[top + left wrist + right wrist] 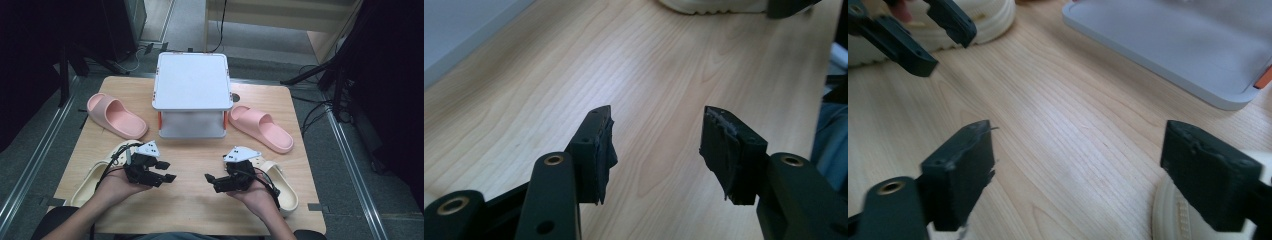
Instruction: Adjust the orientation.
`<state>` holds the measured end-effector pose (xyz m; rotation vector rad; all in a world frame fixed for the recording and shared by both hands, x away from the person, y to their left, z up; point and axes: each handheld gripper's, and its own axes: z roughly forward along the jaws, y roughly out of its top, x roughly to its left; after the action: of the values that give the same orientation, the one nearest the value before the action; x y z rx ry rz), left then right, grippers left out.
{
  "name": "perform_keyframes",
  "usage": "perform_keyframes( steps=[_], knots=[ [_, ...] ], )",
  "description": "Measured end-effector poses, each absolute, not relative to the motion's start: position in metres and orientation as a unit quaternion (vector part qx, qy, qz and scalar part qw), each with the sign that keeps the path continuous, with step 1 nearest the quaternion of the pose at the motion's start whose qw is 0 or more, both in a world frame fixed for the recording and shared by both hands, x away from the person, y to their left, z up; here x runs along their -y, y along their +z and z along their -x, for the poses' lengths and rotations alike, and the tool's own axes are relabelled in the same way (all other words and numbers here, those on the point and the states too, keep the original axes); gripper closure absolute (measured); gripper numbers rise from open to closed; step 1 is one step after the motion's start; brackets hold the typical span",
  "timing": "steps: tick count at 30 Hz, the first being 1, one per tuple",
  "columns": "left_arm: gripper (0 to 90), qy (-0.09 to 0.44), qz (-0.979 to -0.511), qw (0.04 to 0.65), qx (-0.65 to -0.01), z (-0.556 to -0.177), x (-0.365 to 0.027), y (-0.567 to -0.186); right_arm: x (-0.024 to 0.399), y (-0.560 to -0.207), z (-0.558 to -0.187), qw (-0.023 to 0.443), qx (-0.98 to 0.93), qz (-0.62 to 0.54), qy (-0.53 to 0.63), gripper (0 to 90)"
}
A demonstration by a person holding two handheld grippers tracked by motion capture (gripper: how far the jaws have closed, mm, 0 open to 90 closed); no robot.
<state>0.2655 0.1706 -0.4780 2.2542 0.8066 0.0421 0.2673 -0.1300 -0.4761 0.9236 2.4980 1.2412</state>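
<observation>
The left gripper (169, 170) hovered low over the bare wood of the table (190, 200), its jaws spread apart with nothing between them. The cream slipper on the left (87, 182) lay just behind and outside it, partly under the person's left hand (116, 184), so it was not yet in line with the jaws. If the hand swung back for it, the trailing cable could probably snag on the slipper's strap, or a single jaw could push the soft foam away instead of straddling an edge.

Ahead of both grippers stood the white shelf (192, 80), with a pink slipper (116, 116) at its left and another pink slipper (261, 128) at its right, well apart from the jaws.

The right gripper (208, 181) was likewise released and empty, pointing inward toward its partner. The cream slipper on the right (281, 186) sat touching or just beside its outer jaw. A careless closing there might have pinched only the rim, and the slipper could then have twisted or dropped once lifted.
</observation>
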Motion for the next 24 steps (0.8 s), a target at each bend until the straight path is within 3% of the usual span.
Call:
perform_keyframes(
  steps=[5,9,18,24],
  knots=[
    [45.6,0.022,-0.881,0.358,-0.310,-0.265,-0.170,-0.479,0.137,-0.471,-0.269,0.079,-0.833,-0.321,0.443,32.3],
    [45.6,0.022,-0.880,0.358,-0.313,-0.264,-0.172,-0.477,0.139,-0.468,-0.268,0.079,-0.833,-0.321,0.444,39.3],
    [46.0,0.032,-0.883,0.348,-0.313,-0.261,-0.177,-0.476,0.131,-0.467,-0.265,0.060,-0.842,-0.309,0.438,47.3],
    [46.0,0.041,-0.878,0.349,-0.324,-0.257,-0.183,-0.474,0.129,-0.466,-0.269,0.056,-0.841,-0.304,0.443,47.7]
  ],
)
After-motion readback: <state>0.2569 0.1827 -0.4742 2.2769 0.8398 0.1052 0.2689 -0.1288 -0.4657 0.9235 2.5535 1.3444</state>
